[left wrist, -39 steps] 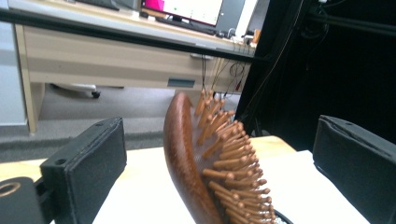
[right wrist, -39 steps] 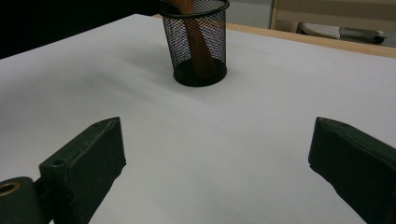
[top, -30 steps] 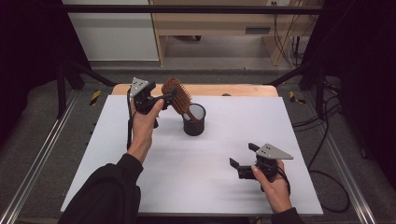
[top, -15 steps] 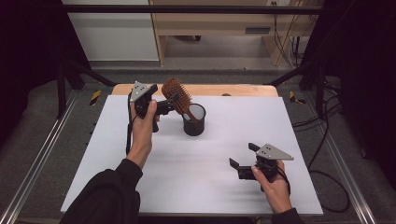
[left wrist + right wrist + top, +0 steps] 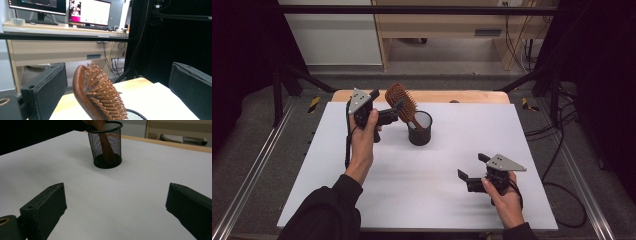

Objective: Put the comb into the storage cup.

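Since a second ago my left gripper point(image 5: 393, 114) has barely shifted: it has drawn a little back toward the left while the hairbrush point(image 5: 402, 103) stays leaning in the cup point(image 5: 420, 128). Its jaws stand wide apart on either side of the brush head, and in the left gripper view the hairbrush point(image 5: 98, 96) sits free in the gap between them, touching neither, as far as I can tell. So the brush now rests on its own: handle down inside the black mesh cup, bristled head sticking up and tilted toward the far left, propped on the rim.

I keep my right gripper point(image 5: 472, 172) low at the near right of the white table point(image 5: 532, 150), well apart from the cup, jaws spread and gripping nothing. I judge it waits there so it stays out of the way. From its own view the cup point(image 5: 107, 145) stands at the far side with the wooden handle showing through the mesh.

Around the cup the table is bare, so I have open room to pull my left gripper back toward me. The far wooden edge of the table lies just behind the cup, and the tilted head overhangs the rim on my side, so I judge a careless brush against it could tip the cup.
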{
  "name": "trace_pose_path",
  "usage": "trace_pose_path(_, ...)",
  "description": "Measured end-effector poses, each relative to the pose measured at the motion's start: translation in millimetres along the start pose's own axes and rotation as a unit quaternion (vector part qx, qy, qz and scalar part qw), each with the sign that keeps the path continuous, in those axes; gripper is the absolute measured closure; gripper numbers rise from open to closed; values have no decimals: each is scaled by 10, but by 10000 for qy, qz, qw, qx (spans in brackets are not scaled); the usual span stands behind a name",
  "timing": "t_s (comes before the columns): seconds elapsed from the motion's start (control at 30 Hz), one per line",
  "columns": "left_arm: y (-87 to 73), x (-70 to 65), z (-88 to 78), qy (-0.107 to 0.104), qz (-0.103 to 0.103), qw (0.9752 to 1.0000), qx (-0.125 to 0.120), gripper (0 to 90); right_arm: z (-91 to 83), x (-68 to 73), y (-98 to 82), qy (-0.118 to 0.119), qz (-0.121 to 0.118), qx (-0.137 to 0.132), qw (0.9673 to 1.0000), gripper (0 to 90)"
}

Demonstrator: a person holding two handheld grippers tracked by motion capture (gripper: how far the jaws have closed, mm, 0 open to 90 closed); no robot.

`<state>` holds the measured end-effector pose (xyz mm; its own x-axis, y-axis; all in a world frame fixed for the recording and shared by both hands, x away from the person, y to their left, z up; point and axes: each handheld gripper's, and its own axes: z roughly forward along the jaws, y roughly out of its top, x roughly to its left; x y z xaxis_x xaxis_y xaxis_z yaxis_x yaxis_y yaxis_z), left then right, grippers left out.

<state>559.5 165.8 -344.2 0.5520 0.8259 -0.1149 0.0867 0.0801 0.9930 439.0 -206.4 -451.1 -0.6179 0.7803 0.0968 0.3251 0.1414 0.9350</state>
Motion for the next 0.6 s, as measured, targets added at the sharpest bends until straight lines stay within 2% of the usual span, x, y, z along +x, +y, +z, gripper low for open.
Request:
trace_pose_path(0.2, 4, 28, -16, -54, -181, 9998, -93, 20, 4, 0, -7, -37, -33, 10, 10000, 35)
trace_pose_path(0.4, 10, 50, -35, -62, -82, 9997, -216, 22, 5, -7, -16, -125, -33, 31, 9999, 35)
trace_pose_path(0.6, 10, 95, -26, -28, -151, 9997, -177, 22, 15, -10, -26, -153, -64, 67, 9998, 36)
